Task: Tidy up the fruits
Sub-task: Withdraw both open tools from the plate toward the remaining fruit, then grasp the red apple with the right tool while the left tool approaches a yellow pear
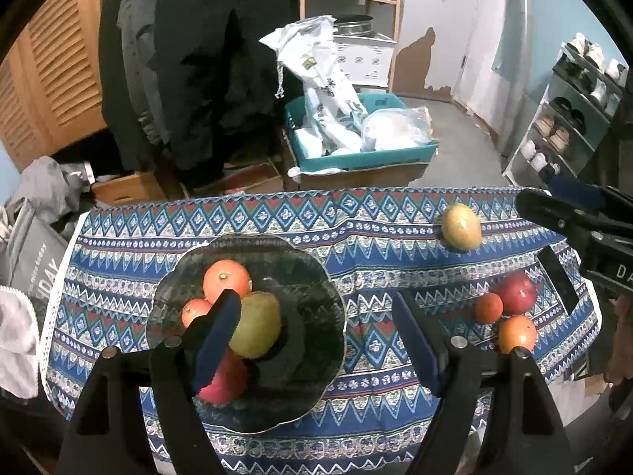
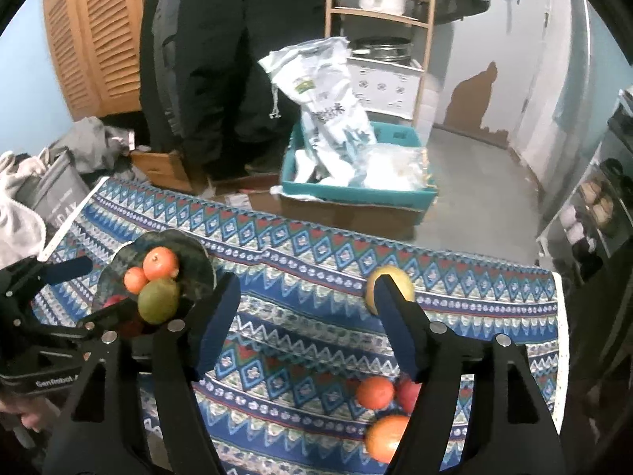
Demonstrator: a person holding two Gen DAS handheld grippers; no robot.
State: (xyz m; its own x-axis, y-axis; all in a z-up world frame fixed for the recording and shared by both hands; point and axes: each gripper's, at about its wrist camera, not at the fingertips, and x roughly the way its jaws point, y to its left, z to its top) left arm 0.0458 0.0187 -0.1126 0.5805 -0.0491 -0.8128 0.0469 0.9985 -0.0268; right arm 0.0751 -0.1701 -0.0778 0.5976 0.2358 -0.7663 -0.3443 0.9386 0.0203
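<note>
A dark glass plate (image 1: pixel 312 277) on the patterned tablecloth holds two oranges (image 1: pixel 226 279), a green mango (image 1: pixel 256 324) and a red apple (image 1: pixel 221 384). My left gripper (image 1: pixel 316 340) hovers open over the plate, empty. Loose on the cloth lie a yellow mango (image 1: pixel 461 226), a red apple (image 1: pixel 516 292) and two oranges (image 1: pixel 516 333). In the right wrist view my right gripper (image 2: pixel 306 320) is open and empty above the cloth's middle. The plate (image 2: pixel 198 265) is at its left. The yellow mango (image 2: pixel 403 281) sits behind its right finger. The loose oranges (image 2: pixel 375 392) lie below.
The table's far edge (image 1: pixel 316 194) drops to the floor. Beyond stand a teal crate with bags (image 1: pixel 356 134), cardboard boxes, hanging dark coats (image 1: pixel 198 59), a wooden shelf and a shoe rack (image 1: pixel 565 118). A black phone (image 1: pixel 558 277) lies near the loose fruit.
</note>
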